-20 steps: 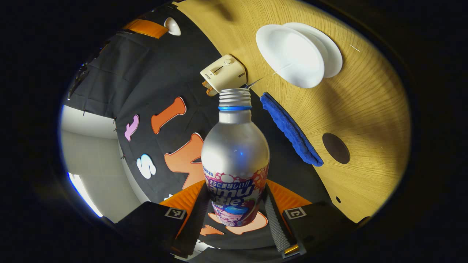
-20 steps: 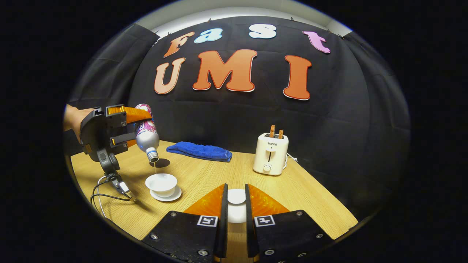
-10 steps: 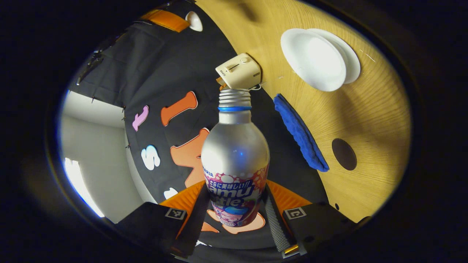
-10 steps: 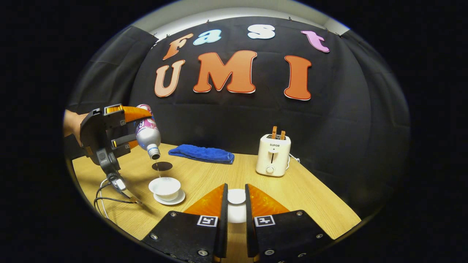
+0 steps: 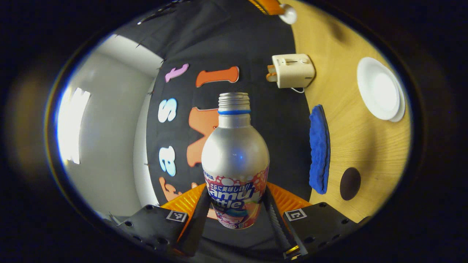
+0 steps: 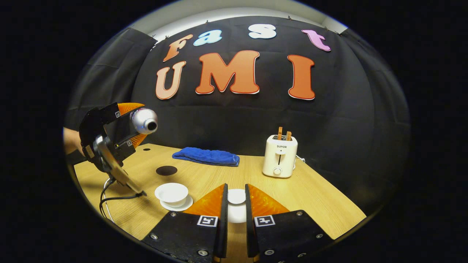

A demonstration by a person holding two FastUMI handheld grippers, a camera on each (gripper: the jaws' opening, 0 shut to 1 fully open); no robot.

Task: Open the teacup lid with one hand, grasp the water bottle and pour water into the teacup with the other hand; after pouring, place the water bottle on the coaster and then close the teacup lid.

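Tipping back from teacup point(image 6: 171, 193): water bottle point(image 5: 235, 160).

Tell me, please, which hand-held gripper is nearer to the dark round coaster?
Left, as far as I can judge. The left hand-held gripper holds the bottle above the coaster; the right hand-held gripper holds the lid farther away.

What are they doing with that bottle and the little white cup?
A person is working with two grippers. The left gripper holds the water bottle up in the air, off to the side of the open teacup on its saucer. The right gripper has its jaws shut on the teacup lid. The dark round coaster waits on the table for the bottle.
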